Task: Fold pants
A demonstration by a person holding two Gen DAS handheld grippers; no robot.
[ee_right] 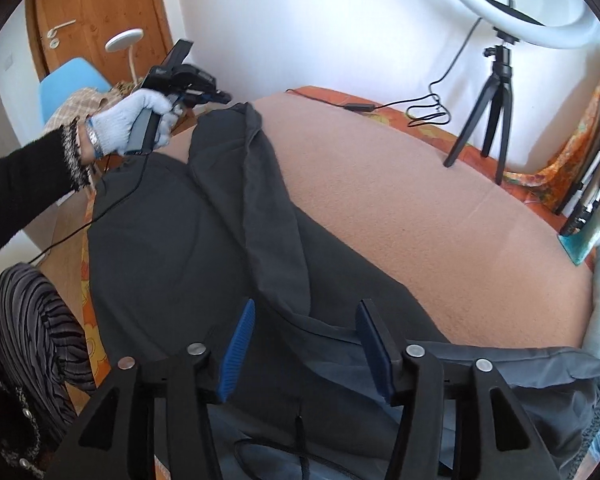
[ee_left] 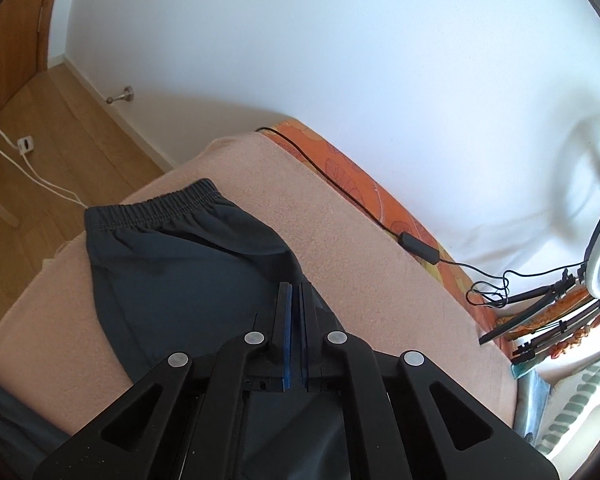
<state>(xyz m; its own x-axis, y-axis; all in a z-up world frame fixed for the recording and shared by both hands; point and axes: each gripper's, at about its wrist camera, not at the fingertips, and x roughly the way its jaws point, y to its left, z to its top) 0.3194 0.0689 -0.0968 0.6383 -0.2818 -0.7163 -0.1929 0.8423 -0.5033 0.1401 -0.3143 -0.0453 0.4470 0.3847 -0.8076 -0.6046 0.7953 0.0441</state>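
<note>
Dark grey pants [ee_right: 171, 248] lie on a peach blanket [ee_right: 400, 200] on a bed. In the left wrist view the pants [ee_left: 171, 264] show a gathered elastic hem at the far end. My left gripper [ee_left: 295, 292] is shut on a fold of the pants fabric, lifted off the blanket. It also shows in the right wrist view [ee_right: 219, 98], held by a gloved hand at the far leg end. My right gripper [ee_right: 306, 312] is open above the pants near the waist, with nothing between its blue pads [ee_right: 239, 344].
A ring light on a black tripod [ee_right: 496, 92] stands on the bed's far side with a black cable [ee_left: 380, 216] along the orange sheet. A wooden door and a blue chair [ee_right: 67, 80] stand at left. The wood floor [ee_left: 39, 152] carries white cables.
</note>
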